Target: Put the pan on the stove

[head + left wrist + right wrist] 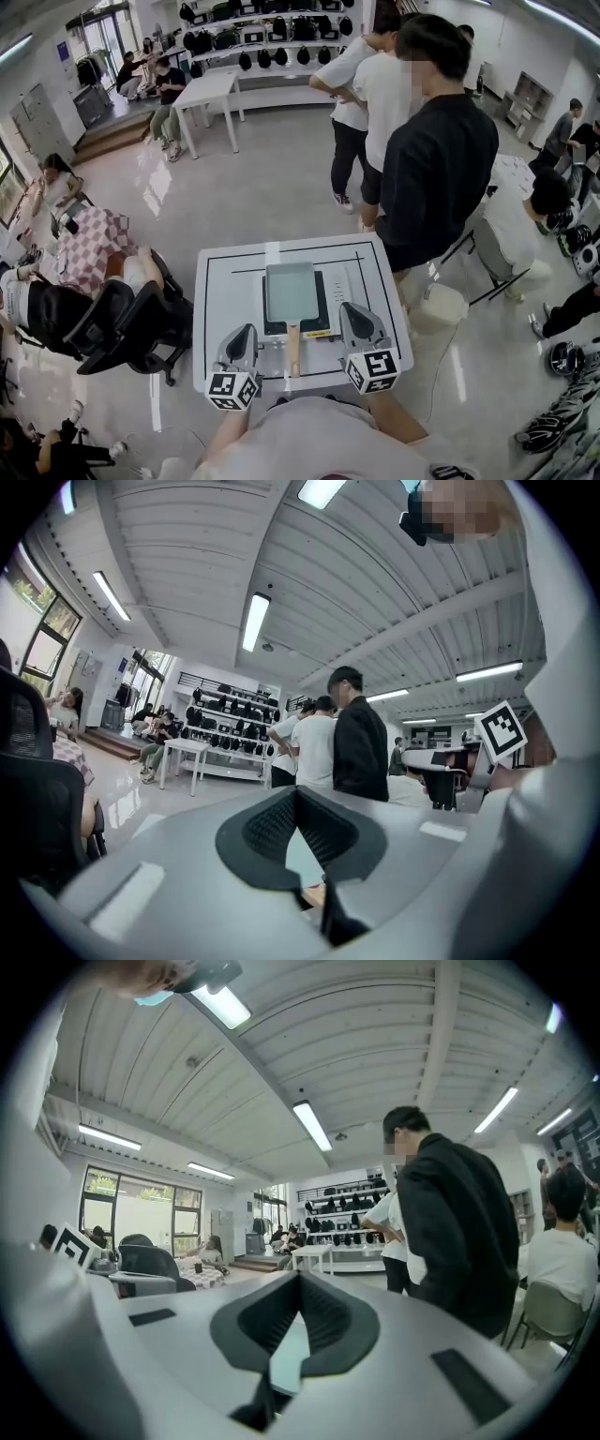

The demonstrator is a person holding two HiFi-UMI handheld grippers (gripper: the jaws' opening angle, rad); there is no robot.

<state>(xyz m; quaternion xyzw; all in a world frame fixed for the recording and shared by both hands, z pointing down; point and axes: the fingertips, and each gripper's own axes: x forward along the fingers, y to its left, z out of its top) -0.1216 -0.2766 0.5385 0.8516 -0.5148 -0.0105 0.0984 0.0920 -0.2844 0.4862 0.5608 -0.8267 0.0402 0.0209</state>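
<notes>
**Both claws shut and empty, pan resting on the stove**

Our shirt front fills the bottom of the head view, and just beyond it we hold both grippers over the near edge of the white table (pixel 214 309). Our left gripper (pixel 246 330) has its jaws pressed together at the tips; in its own view (pixel 296 803) the ribbed pads meet along one line and hold nothing. Our right gripper (pixel 350 309) is likewise fully closed and empty, its pads meeting the same way in its own view (pixel 300 1283).

Between the two grippers runs the pan's wooden handle (pixel 293 349), pointing back toward us and touched by neither claw. The pan (pixel 292 292) itself, rectangular and pale inside, sits on the black stove (pixel 268 328) in the middle of the table, inside a black outline marked on the tabletop.

Past the far right corner of the table we see a person in a black top (pixel 436 155) standing close by, with others in white shirts behind. At our left stands a black office chair (pixel 122 323).
</notes>
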